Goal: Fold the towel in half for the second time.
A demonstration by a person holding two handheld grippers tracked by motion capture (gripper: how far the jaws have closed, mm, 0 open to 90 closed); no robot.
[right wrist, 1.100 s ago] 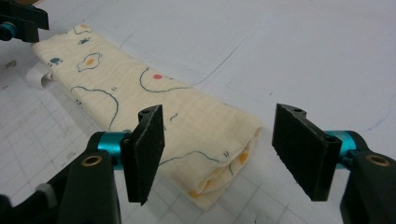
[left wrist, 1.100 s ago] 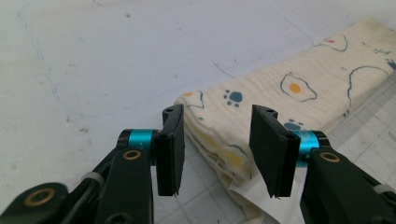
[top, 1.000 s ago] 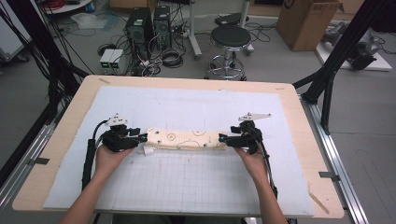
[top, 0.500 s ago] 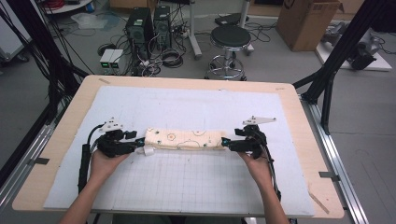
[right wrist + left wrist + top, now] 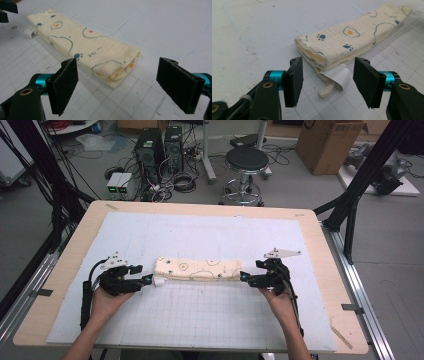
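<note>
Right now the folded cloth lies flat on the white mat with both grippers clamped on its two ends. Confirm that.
Not quite. The folded cloth does lie flat on the white mat, but neither gripper is clamped on it. The left gripper view shows the left gripper open, short of the cloth's end; the right gripper view shows the right gripper open too.

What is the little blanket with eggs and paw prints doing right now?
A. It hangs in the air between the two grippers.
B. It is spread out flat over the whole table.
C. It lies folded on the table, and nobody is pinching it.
C: the folded cloth rests on the white mat, with the left gripper and the right gripper open just short of its ends.
</note>
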